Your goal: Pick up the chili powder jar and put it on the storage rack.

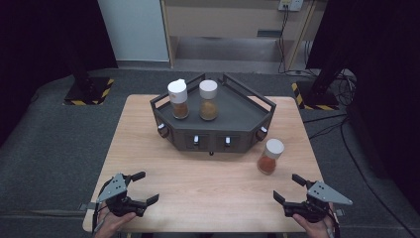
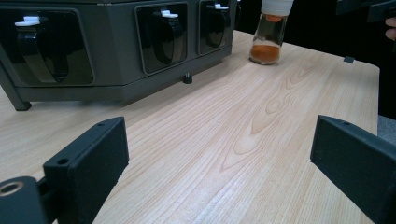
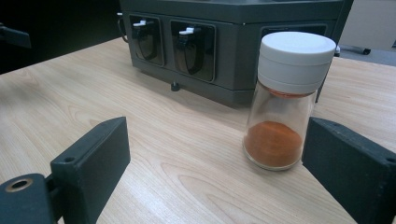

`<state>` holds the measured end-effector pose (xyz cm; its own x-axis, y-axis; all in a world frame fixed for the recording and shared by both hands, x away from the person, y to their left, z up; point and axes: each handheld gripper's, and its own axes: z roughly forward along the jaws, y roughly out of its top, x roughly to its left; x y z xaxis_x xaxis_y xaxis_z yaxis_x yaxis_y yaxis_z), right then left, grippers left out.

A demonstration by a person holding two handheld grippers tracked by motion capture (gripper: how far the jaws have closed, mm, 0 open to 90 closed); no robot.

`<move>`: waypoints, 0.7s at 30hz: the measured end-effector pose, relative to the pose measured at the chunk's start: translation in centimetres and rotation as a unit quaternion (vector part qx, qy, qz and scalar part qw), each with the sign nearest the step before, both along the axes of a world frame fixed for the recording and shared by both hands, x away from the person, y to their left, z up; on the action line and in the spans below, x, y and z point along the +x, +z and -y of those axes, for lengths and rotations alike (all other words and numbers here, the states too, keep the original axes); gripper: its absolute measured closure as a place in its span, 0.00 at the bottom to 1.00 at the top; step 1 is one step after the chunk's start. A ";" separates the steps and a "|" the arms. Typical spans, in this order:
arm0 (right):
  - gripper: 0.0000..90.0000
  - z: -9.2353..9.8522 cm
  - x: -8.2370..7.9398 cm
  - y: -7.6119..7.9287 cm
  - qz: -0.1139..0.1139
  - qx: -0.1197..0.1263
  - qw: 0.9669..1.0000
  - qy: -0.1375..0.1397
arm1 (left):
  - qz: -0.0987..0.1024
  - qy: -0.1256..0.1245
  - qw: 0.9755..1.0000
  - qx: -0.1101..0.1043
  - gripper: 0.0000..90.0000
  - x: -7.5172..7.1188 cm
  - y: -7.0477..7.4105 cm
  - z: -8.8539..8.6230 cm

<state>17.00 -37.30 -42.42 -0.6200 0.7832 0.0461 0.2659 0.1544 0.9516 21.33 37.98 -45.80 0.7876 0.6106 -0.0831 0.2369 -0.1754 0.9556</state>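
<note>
A dark grey angular rack [image 1: 237,111] stands at the table's far middle with two white-capped spice jars on it, one [image 1: 178,99] beside the other [image 1: 208,100]. A third jar of orange-red powder [image 1: 270,156] stands upright on the table, right of the rack. My left gripper [image 1: 142,187] rests open at the near left edge, nothing between its jaws. My right gripper [image 1: 288,188] is open at the near right, a short way in front of that jar [image 3: 287,100]. From the left gripper view the same jar [image 2: 271,30] stands far off beside the rack [image 2: 116,46].
The wooden table [image 1: 208,183] has bare surface between the grippers and the rack. White levers [image 3: 187,31] sit in recesses on the rack's front. Grey carpet surrounds the table; black stands with yellow-striped bases [image 1: 89,91] and cables lie beyond.
</note>
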 end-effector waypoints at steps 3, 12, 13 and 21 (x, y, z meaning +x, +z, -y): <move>0.09 0.0 0.0 0.0 -0.002 -0.001 1.000 0.000 | 0.001 0.000 1.000 0.001 0.03 -0.1 0.0 0.0; 0.08 0.0 -0.2 0.1 0.001 0.001 1.000 -0.012 | 0.001 -0.002 1.000 0.002 0.03 0.0 0.0 0.1; 0.08 0.0 -0.3 0.1 0.000 0.002 1.000 -0.013 | 0.001 -0.003 1.000 0.002 0.03 0.0 0.1 0.1; 0.07 0.0 -0.6 0.5 0.007 0.008 1.000 -0.025 | -0.002 -0.001 1.000 -0.003 0.03 0.1 -0.1 -0.2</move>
